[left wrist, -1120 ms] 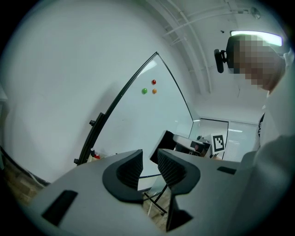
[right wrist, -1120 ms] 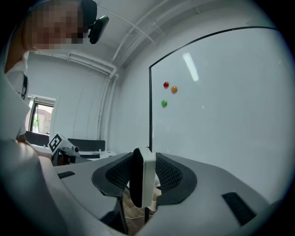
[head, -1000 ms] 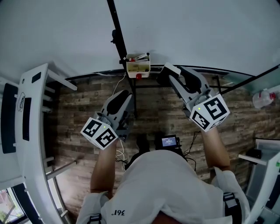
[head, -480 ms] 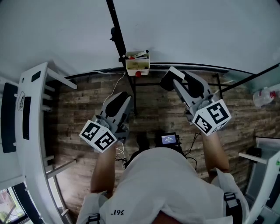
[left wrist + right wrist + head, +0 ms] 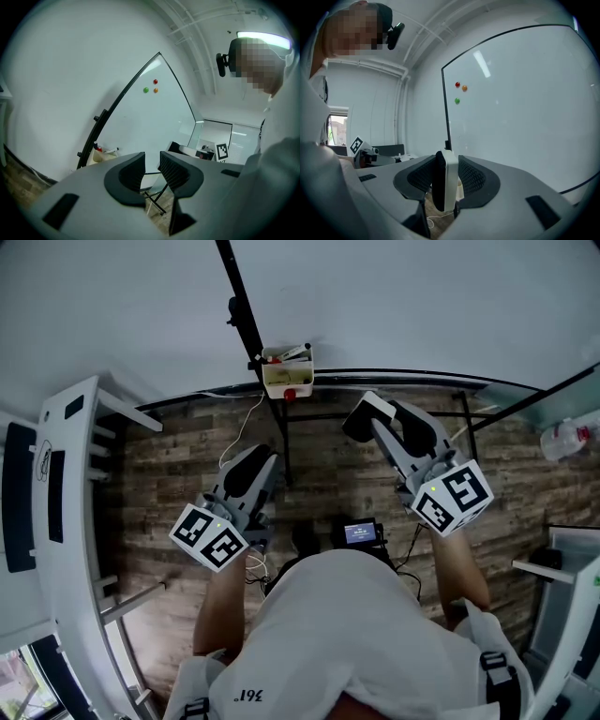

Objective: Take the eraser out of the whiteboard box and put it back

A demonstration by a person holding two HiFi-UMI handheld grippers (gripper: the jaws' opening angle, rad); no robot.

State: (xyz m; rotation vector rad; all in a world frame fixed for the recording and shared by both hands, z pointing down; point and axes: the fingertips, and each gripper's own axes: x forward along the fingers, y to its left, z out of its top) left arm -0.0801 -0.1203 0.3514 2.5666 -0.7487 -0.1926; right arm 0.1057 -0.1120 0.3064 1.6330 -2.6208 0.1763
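- Grip first: my right gripper (image 5: 367, 418) is clamped on the flat whiteboard eraser with a white plastic back and a black felt face (image 5: 446, 180). The eraser stands on edge between the two ribbed pads, and the jaws are closed only as far as its thickness allows.
- That eraser is out of the small cream plastic box (image 5: 287, 381), which hangs on the black frame of the whiteboard. From my head view it is in the air to the right of the box and nearer to me, apart from it.
- My left gripper (image 5: 151, 169) has hold of nothing. Its jaws stand a narrow gap apart, and through that gap I see only a strip of floor and thin black stand legs.
- In the head view the left gripper sits lower and to the left, over the brown wood-plank floor (image 5: 169, 493), well apart from the box.
- A marker pen (image 5: 293, 354) lies across the top of the box. A small red item (image 5: 292, 395) shows at its lower front, but I cannot tell what it is.
- The large pale whiteboard (image 5: 422, 306) fills the top of the head view.
- In the right gripper view the board carries three small round magnets close together: red (image 5: 457, 85), orange (image 5: 464, 87) and green (image 5: 457, 101).
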